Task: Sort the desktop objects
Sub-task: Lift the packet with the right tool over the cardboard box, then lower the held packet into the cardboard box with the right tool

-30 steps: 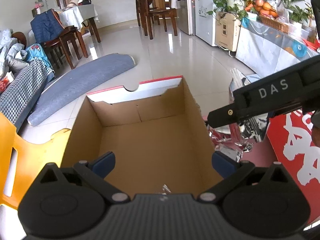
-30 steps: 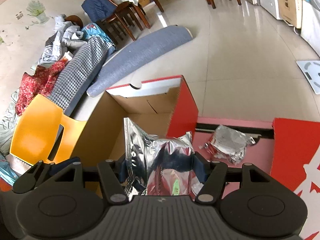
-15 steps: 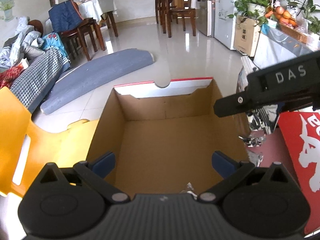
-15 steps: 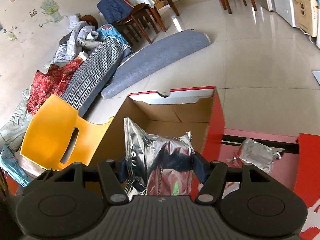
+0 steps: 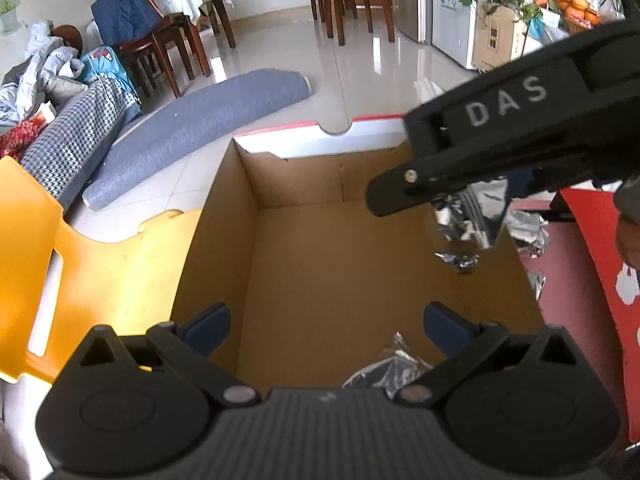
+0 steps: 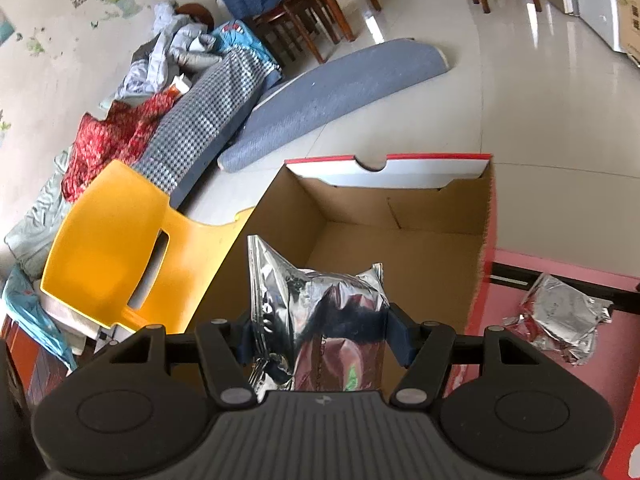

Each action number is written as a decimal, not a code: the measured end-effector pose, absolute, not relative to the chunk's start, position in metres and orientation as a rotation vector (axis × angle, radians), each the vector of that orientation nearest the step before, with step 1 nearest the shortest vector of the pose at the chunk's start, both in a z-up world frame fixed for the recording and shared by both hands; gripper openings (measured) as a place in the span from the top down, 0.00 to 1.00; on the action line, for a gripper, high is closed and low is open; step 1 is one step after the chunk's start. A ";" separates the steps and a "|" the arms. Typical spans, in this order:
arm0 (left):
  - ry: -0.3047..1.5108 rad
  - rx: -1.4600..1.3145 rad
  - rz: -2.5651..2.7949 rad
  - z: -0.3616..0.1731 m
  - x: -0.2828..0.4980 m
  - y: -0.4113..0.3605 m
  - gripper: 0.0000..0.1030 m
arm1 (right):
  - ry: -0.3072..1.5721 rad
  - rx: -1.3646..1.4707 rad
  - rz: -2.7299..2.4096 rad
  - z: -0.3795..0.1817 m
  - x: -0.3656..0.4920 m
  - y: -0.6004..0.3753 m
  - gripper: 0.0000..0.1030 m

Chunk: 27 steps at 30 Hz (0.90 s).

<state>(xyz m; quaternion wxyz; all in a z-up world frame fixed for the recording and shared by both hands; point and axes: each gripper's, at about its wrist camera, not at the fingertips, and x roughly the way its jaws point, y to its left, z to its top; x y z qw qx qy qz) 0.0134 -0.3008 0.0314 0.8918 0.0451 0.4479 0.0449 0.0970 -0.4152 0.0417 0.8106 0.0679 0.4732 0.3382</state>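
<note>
Trouble, if it comes, will come from the foil packet (image 6: pixel 320 320) being so light and crinkly. The right gripper (image 6: pixel 320 334) is clenched on its lower half, above the cardboard box (image 6: pixel 400 240) and toward the box's right wall as the left wrist view shows it. If the jaws part while the packet sits that close to the wall, I'd guess it could catch the rim and tip out onto the pink surface (image 6: pixel 532 272), where another foil packet (image 6: pixel 560 316) already lies. It might also cling to a pad rather than drop cleanly.

The held packet stands roughly upright between the pads, long axis running up and away from the gripper. Its crimped top edge points toward the box's far wall, and one corner peaks higher on the left side.

The left gripper (image 5: pixel 326 326) hangs over the near edge of the box with its jaws spread wide and nothing between them. A bit of crumpled foil (image 5: pixel 394 364) shows just above its body, inside the box at the near wall.
</note>
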 end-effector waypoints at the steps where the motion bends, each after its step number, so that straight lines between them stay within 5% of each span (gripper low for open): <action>1: 0.936 0.097 0.094 0.030 0.013 -0.300 0.00 | 1.014 0.136 0.723 0.040 0.097 -0.413 0.39; 27: 1.007 0.084 0.134 0.019 0.009 -0.289 0.00 | 1.080 -0.128 0.720 -0.005 0.108 -0.359 0.39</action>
